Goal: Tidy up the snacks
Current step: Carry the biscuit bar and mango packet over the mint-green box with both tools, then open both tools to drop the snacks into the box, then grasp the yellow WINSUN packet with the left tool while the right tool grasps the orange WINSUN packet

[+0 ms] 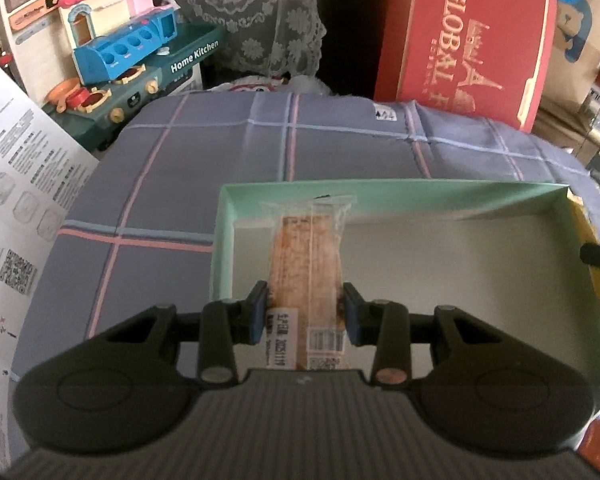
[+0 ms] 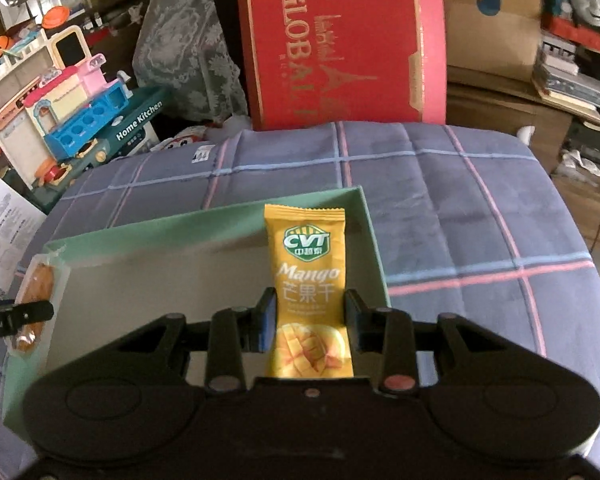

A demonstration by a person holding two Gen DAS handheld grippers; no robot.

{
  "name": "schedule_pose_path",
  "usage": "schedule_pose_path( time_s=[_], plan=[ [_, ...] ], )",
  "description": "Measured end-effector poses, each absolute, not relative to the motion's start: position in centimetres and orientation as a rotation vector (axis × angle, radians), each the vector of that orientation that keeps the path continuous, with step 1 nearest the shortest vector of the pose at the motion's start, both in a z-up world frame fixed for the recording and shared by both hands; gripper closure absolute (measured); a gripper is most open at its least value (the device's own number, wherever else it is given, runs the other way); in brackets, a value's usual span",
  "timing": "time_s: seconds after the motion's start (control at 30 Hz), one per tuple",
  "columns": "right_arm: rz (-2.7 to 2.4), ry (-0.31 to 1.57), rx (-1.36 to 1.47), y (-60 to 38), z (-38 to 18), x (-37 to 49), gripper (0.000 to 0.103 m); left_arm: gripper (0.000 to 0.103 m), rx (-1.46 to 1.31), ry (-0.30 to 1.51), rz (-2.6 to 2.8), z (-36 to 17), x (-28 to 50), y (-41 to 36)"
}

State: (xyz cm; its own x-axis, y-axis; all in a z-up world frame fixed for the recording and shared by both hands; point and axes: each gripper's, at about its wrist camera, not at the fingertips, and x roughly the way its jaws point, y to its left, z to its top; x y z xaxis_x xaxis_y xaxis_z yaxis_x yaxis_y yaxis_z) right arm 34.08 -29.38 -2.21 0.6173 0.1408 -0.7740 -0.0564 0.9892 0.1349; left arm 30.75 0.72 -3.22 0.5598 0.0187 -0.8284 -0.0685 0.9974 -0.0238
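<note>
While over matte green box, clear-wrapped bar, glossy mango pouch

Between the blue pads of the left gripper a snack bar is showing through clear, glossy plastic film, its crumbly brown surface looking rough. The right gripper is framing a mango packet of smooth yellow foil-like plastic with a soft sheen. Both grippers are looking like matt black plastic with small metal pins. Under the fingers, a mint-green box is looking like matt cardboard. Beyond the fingertips a checked cloth is lying soft and creased, and a red box is showing smooth card with shiny gold print.
</note>
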Motion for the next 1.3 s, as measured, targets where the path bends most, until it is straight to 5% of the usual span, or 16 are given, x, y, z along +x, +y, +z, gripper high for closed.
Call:
schedule_pose_path(
  time_s=[0.03,0.1,0.13,0.17,1.3],
  plan=[
    [0.114,0.891,0.095,-29.2,-2.2,34.3,0.062,0.058,-0.045,0.972,0.061,-3.3,30.8,0.6],
    [0.118,0.880,0.109,-29.1,-1.9,34.3,0.023,0.023,-0.024,0.951,0.091,-2.9,30.8,0.2],
    [0.119,0.866,0.119,-29.0,-1.5,33.9,0.014,0.003,-0.016,0.935,0.102,-2.7,30.6,0.0],
    [0.125,0.851,0.125,-29.0,-1.3,33.7,0.006,0.000,-0.009,0.913,0.109,-2.4,30.3,-0.2],
    [0.235,0.943,0.189,-33.1,0.2,16.6,0.000,0.000,0.323,0.974,-0.514,-4.0,9.5,-12.4]
  ],
)
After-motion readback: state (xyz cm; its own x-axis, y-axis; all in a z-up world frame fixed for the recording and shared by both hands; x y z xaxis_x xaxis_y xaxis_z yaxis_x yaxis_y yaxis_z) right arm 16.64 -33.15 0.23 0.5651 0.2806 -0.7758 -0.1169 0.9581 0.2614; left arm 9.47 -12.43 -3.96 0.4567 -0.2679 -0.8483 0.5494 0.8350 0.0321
